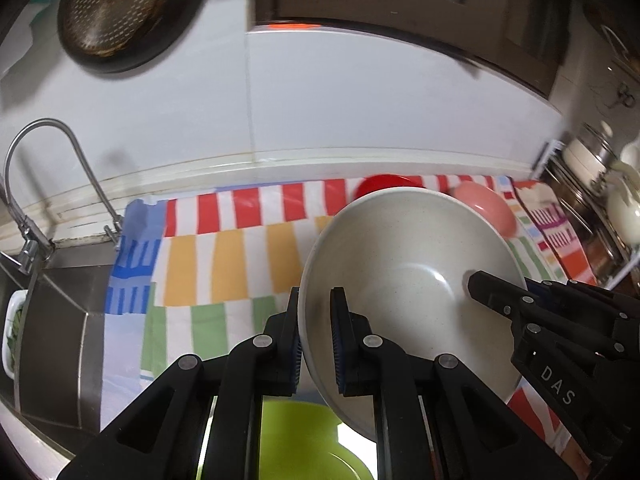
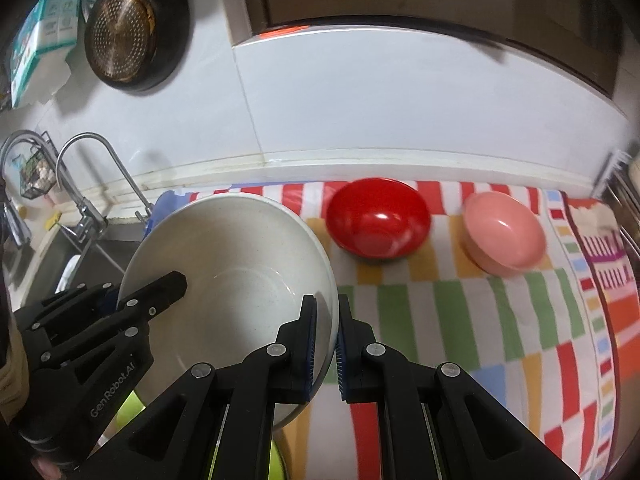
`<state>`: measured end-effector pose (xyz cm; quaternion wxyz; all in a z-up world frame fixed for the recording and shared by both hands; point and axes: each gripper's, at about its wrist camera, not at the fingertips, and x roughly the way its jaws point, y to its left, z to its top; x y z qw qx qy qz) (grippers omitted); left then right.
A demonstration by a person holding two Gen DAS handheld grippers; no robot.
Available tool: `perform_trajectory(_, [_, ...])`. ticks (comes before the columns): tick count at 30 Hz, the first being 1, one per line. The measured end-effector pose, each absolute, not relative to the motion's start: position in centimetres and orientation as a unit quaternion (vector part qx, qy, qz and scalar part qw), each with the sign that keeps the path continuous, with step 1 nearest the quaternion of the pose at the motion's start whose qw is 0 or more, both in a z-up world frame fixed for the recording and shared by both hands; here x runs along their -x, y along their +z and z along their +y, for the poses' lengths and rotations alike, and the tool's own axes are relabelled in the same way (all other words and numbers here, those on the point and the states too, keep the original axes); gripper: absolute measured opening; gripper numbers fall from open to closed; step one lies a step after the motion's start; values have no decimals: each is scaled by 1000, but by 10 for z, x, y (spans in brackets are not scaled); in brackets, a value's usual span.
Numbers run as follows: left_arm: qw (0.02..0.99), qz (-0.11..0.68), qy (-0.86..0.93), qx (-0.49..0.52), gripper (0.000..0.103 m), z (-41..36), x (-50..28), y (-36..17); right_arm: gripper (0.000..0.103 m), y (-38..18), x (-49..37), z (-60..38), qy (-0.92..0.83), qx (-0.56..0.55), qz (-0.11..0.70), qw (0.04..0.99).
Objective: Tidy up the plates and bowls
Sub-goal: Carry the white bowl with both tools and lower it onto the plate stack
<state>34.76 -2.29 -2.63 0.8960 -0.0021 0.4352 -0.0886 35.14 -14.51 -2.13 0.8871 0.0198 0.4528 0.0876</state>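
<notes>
- You hold the large bowl (image 2: pixel 224 264) above the cloth (image 2: pixel 460 320), tilted, with a gripper on each side of its rim.
- The left gripper (image 1: pixel 316 344) clamps the bowl's left rim; the right gripper (image 2: pixel 325 344) clamps the right rim.
- A plate (image 1: pixel 292 440) lies beneath the large bowl, at the near edge of the counter.
- Two smaller bowls stand on the cloth behind and to the right of the large bowl, near the wall: one bowl (image 2: pixel 378 220) to the left, the other bowl (image 2: pixel 504 232) to its right, apart.
- The sink (image 1: pixel 60 320) lies left of the cloth, with the faucet (image 1: pixel 60 168) behind it.
- A pan (image 2: pixel 132 36) hangs on the wall above the sink.
- A rack (image 1: pixel 592 200) stands right of the cloth.
</notes>
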Motion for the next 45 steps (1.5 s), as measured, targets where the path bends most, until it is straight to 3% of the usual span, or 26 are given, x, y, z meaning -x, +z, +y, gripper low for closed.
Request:
perform_trajectory(23, [861, 447, -235, -55, 14, -140, -292, -37, 10, -27, -270, -268, -32, -77, 457, 886])
perform_trajectory(45, [835, 471, -251, -134, 14, -197, -271, -85, 10, -78, -252, -321, -36, -103, 516, 850])
